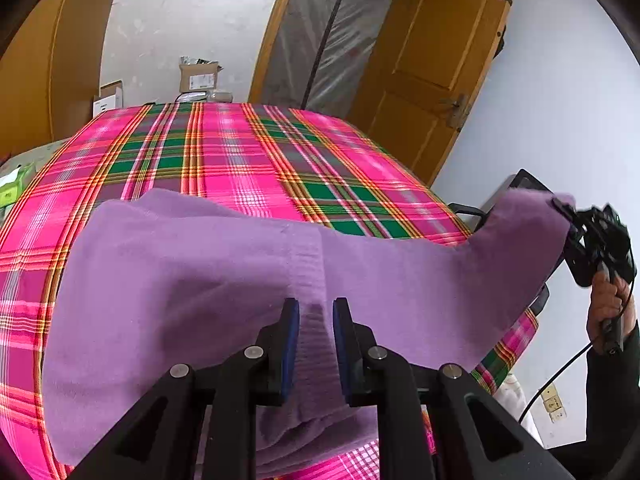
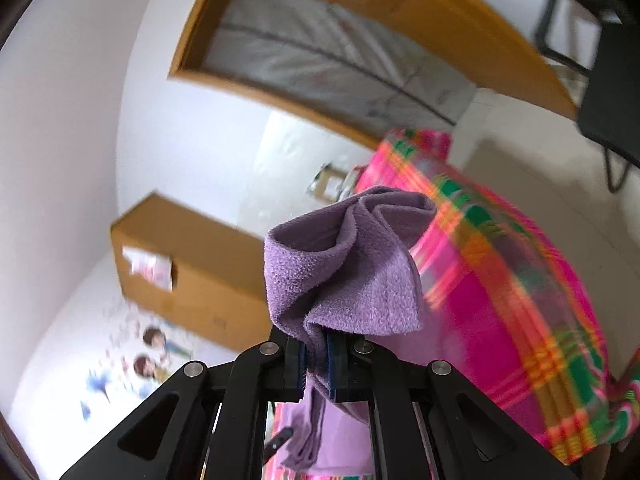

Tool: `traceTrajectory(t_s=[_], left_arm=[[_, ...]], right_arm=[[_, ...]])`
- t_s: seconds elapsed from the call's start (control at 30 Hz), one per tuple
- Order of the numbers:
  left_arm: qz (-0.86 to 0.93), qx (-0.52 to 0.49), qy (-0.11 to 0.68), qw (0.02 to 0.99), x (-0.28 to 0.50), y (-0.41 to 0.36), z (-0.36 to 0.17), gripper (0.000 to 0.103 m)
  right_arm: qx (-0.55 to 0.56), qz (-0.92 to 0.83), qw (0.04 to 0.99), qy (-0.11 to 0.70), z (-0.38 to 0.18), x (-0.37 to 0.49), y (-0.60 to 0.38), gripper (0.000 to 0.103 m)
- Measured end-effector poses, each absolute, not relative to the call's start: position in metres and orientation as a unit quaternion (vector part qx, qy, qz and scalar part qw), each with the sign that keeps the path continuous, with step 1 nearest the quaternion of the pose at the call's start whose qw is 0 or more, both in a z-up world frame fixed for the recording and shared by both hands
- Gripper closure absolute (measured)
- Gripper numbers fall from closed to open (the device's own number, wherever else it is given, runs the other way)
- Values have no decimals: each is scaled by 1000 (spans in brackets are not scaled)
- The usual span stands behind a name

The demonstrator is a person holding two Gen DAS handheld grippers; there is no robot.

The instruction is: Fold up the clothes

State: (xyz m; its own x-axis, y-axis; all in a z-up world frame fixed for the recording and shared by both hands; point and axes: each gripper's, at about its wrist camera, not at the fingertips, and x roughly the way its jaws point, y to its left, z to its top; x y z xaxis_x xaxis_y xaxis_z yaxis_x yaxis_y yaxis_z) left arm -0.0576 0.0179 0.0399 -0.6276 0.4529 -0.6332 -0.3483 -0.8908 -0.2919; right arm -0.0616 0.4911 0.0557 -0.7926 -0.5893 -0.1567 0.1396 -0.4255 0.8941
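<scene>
A purple fleece garment [image 1: 192,272] lies spread over a bed covered by a pink and green plaid sheet [image 1: 240,160]. My left gripper [image 1: 316,308] sits at the garment's near edge, shut on a ribbed fold that runs up between its blue pads. To the right, a person's hand [image 1: 608,304] holds my right gripper [image 1: 560,204], which lifts a corner of the garment above the bed's edge. In the right wrist view, the right gripper [image 2: 316,344] is shut on the purple garment [image 2: 344,264], whose corner bunches above the pads. The plaid sheet [image 2: 500,300] is blurred beyond it.
A brown wooden door [image 1: 432,64] stands open behind the bed, beside a plastic-covered doorway. Cardboard boxes [image 1: 200,76] sit past the bed's far end. A black frame [image 1: 520,184] stands by the bed's right side. A wall socket [image 1: 554,402] is low on the right.
</scene>
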Motion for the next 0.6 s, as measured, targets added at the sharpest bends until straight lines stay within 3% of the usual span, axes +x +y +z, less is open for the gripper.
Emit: traceTrajectory(t_s=[0.3, 0.6], left_arm=[[905, -354, -84, 221, -51, 2, 44, 86], [911, -348, -103, 195, -40, -31, 43, 86]], right_arm=[[291, -827, 278, -391, 77, -95, 399, 95], [384, -829, 297, -278, 46, -123, 301, 94]])
